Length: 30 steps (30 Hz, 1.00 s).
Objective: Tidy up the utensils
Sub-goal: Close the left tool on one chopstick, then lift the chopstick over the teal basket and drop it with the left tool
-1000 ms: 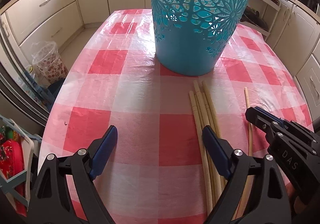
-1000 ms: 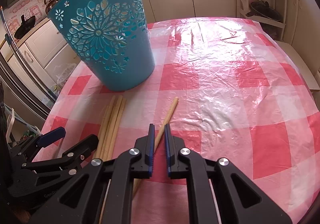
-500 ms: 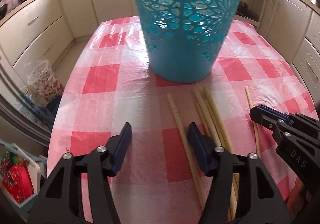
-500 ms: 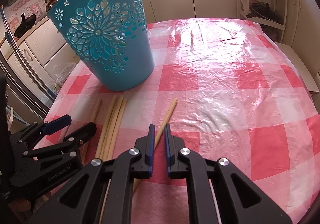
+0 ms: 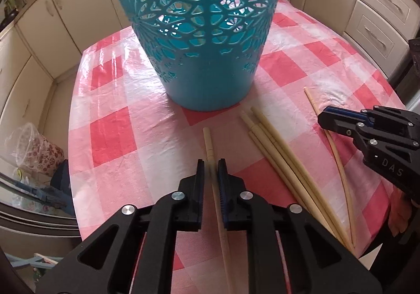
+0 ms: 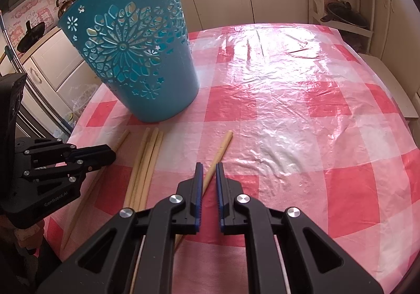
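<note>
A tall blue basket [image 5: 207, 39] with flower-shaped holes stands on the counter [image 6: 302, 115], which wears a shiny red and white checked cloth. Pale wooden chopsticks lie on the cloth just in front of the basket, none of them inside it.

The left gripper [image 5: 211, 170] has one chopstick [image 5: 210, 147] between its jaws. The jaws are closing and sit very near the stick on both sides, but I cannot tell if they press it yet. Just beside it lies a bundle of chopsticks [image 5: 273, 147], all touching each other. The right gripper [image 6: 209, 176] has its jaws almost shut on a lone chopstick [image 6: 223, 147] that points toward the basket.

The basket stands right in front of both grippers — big and close.

The left view shows a flowery clear bag [image 5: 34, 147] down on the floor and cream drawers [image 5: 380, 10] with metal handles. It also shows the right gripper from the side, over the thin lone stick. The right view shows other things — a kettle [image 6: 63, 5] on a far worktop, red stickers [image 6: 34, 10] on the wall, a white rack [image 6: 341, 5] with a dark pan, and the basket's top rim.
</note>
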Each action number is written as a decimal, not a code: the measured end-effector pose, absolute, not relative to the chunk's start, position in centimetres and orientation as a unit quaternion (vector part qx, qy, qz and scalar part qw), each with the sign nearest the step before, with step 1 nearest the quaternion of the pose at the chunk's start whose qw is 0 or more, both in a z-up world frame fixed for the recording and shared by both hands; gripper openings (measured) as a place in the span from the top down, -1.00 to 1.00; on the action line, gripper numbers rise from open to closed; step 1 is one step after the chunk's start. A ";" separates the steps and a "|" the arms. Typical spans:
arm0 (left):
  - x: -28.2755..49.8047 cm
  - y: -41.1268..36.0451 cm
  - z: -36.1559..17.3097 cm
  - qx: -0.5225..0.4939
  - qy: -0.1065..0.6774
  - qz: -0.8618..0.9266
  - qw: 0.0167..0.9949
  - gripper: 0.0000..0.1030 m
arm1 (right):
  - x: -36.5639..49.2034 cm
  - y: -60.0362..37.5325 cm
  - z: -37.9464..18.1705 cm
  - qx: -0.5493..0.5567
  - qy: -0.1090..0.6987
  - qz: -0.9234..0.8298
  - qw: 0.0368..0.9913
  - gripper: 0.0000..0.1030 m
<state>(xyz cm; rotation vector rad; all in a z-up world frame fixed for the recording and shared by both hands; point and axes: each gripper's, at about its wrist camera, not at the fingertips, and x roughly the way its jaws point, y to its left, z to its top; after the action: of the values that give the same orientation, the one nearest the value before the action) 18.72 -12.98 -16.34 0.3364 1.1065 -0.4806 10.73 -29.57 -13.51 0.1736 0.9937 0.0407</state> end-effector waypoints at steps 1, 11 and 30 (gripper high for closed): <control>18.8 -13.0 -16.4 0.156 0.516 -0.214 0.814 0.63 | 10.7 -29.6 -13.5 0.083 0.476 0.019 0.875 0.80; 18.2 -13.7 -16.3 0.130 0.508 -0.207 0.826 0.90 | 10.6 -29.4 -13.6 0.079 0.471 0.020 0.878 0.80; 17.2 -8.5 3.9 -0.077 0.323 -0.265 0.906 0.90 | 10.6 -28.9 -13.5 0.073 0.469 0.014 0.880 0.79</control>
<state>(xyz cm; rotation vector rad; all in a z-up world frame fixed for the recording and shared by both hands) 17.20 -8.47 3.89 -0.1583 0.6663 -0.5466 10.57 -28.92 -13.47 0.1531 0.9784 0.0296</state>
